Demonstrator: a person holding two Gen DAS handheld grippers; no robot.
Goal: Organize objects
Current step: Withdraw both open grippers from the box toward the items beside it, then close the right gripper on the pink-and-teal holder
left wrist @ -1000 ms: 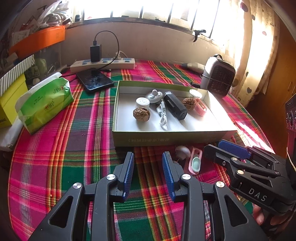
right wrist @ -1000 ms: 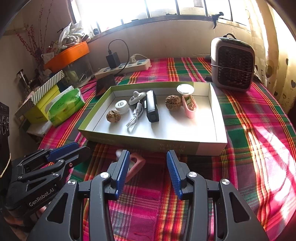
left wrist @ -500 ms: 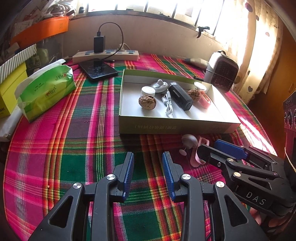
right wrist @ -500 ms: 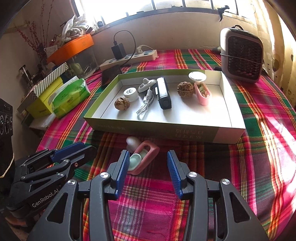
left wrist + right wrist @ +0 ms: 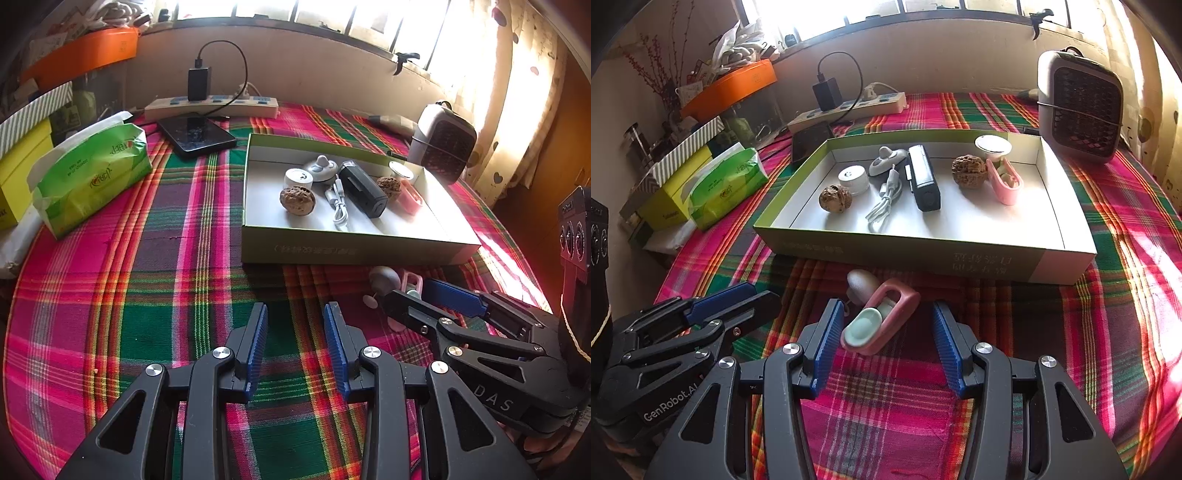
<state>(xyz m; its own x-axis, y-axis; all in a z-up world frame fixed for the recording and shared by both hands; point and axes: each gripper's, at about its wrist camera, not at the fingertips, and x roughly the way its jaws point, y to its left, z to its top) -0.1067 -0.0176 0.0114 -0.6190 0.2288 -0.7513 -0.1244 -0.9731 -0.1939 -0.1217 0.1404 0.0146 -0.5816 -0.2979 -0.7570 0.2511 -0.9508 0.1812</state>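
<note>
Right wrist view: right gripper (image 5: pixel 882 332) is hovering low over the plaid tablecloth (image 5: pixel 1052 332), jaws spread wide and straddling the pink holder (image 5: pixel 886 317) without touching it. A grey egg-shaped piece (image 5: pixel 862 281) is lying just beyond the holder, touching it. Left gripper (image 5: pixel 295 339) is sitting spread and empty beside it. Further off, the cardboard tray (image 5: pixel 923 254) is blocking the way forward, holding two walnuts, a cable and a black device (image 5: pixel 923 177). Behind it, a small heater (image 5: pixel 1078 107) is standing.
</note>
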